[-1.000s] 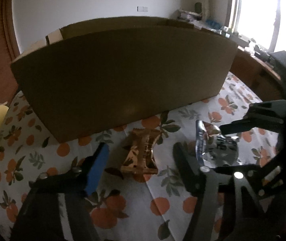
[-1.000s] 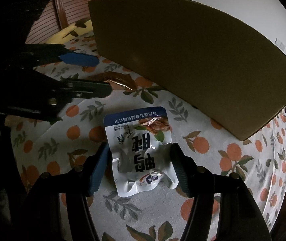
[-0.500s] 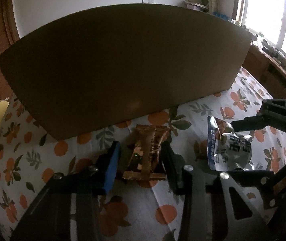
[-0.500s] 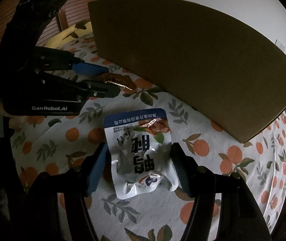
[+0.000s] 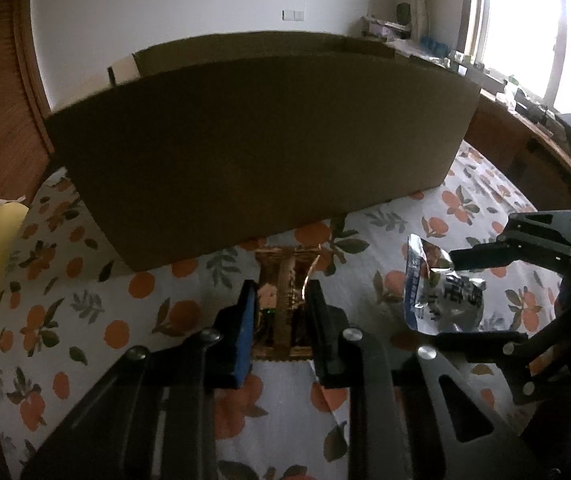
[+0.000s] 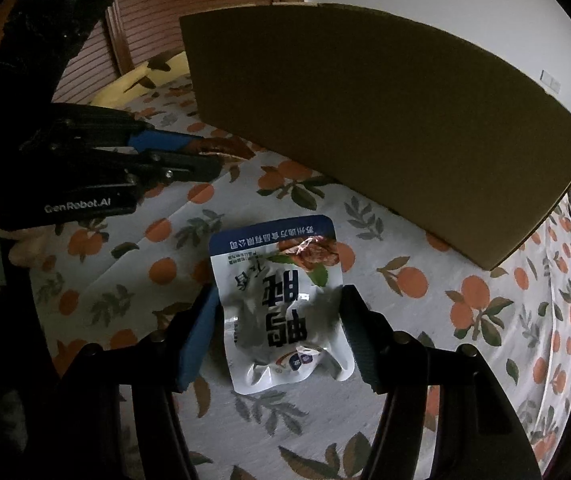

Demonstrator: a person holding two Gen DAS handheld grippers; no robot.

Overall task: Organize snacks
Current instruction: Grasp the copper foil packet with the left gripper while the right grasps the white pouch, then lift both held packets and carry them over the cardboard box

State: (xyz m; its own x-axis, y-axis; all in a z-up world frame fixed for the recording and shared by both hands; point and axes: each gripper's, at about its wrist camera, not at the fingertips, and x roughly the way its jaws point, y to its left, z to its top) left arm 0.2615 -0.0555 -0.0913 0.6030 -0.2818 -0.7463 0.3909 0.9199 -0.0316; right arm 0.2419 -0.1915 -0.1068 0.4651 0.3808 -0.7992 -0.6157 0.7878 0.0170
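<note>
— What covers the tabletop [image 6: 485, 360]?

— A white cloth printed with oranges and green leaves, spread over the whole surface.

— And what lies on it?

— A large brown cardboard box [image 5: 261, 152] stands at the back. In front of it lie a small shiny copper-brown snack wrapper [image 5: 285, 280] and, near it, a white foil pouch with a blue top band [image 6: 281, 300].

Both wrist views close, angled down at tablecloth [image 5: 133, 320], sharing cardboard box [image 6: 365, 120]
</note>
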